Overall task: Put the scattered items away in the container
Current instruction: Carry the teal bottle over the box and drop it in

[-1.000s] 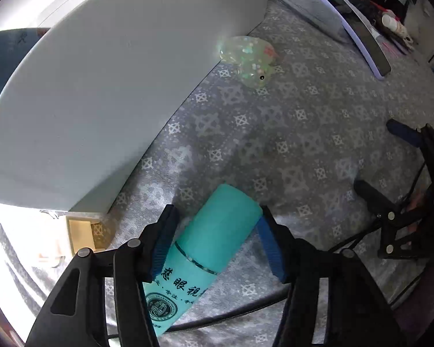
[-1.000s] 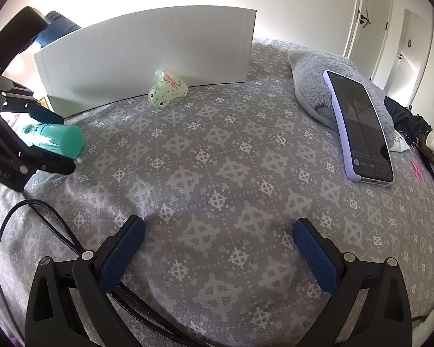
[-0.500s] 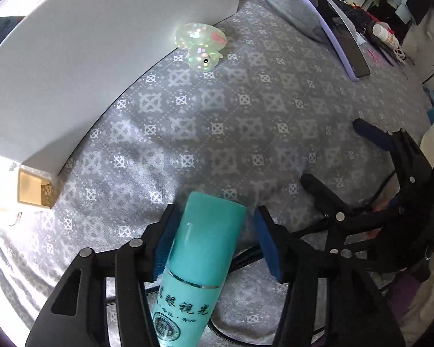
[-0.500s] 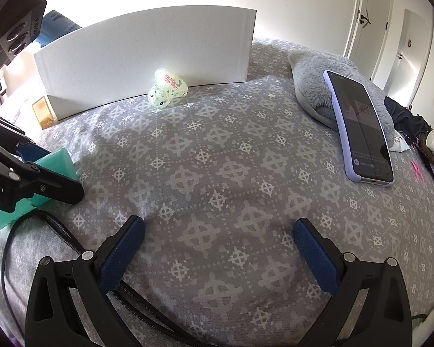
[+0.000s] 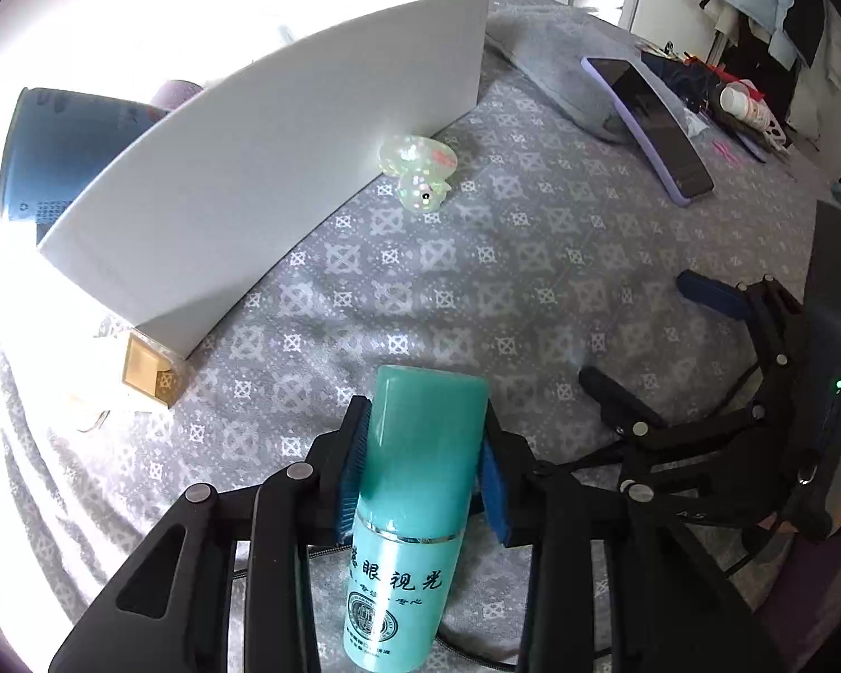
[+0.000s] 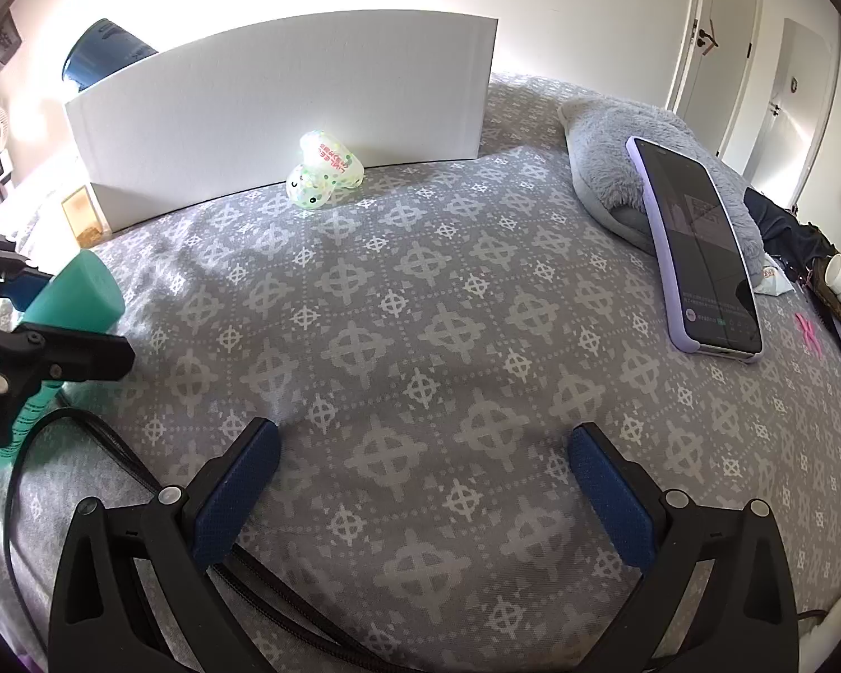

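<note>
My left gripper point(image 5: 420, 448) is shut on a teal bottle point(image 5: 415, 482) with dark lettering and holds it above the grey patterned bedspread. The bottle also shows in the right wrist view point(image 6: 73, 303), gripped at the far left. A white box point(image 5: 286, 151) stands behind it, its inside hidden. A clear speckled squishy toy point(image 5: 420, 168) lies against the box's front wall; it also shows in the right wrist view point(image 6: 322, 176). My right gripper point(image 6: 420, 482) is open and empty, low over the bedspread.
A phone in a lilac case point(image 6: 695, 247) leans on a grey plush cushion point(image 6: 605, 168) at the right. A small tan box point(image 5: 143, 364) sits at the white box's left corner. A blue bin point(image 5: 67, 151) stands behind. Black cables point(image 6: 84, 448) trail near my grippers.
My left gripper has lifted and pulled back from the white box with the teal bottle, which now points more upright. The right gripper has not moved.
</note>
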